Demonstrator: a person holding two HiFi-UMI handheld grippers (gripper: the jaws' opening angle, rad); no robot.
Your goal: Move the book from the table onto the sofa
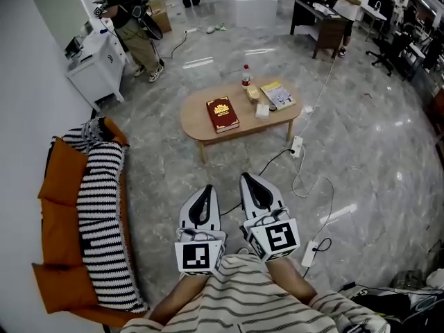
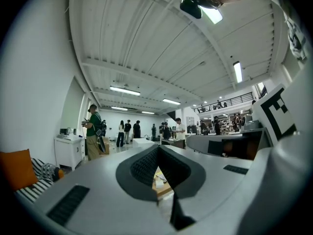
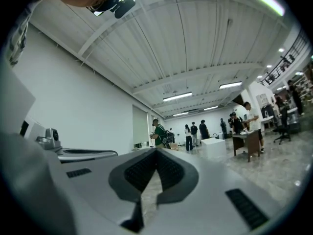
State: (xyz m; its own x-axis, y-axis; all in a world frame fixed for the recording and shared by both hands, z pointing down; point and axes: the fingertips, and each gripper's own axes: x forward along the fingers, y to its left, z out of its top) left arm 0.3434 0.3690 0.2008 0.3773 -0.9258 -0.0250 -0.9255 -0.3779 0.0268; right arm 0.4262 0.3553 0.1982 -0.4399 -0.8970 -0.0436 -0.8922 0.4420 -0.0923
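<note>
As both point level, left gripper (image 1: 205, 189), right gripper (image 1: 248, 179), fingers (image 3: 139, 173) together

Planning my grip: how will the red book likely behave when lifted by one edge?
The red book looks thick and hardbound, so probably stiff and fairly heavy. Lying flat on the table, it shouldn't roll or tip.
</note>
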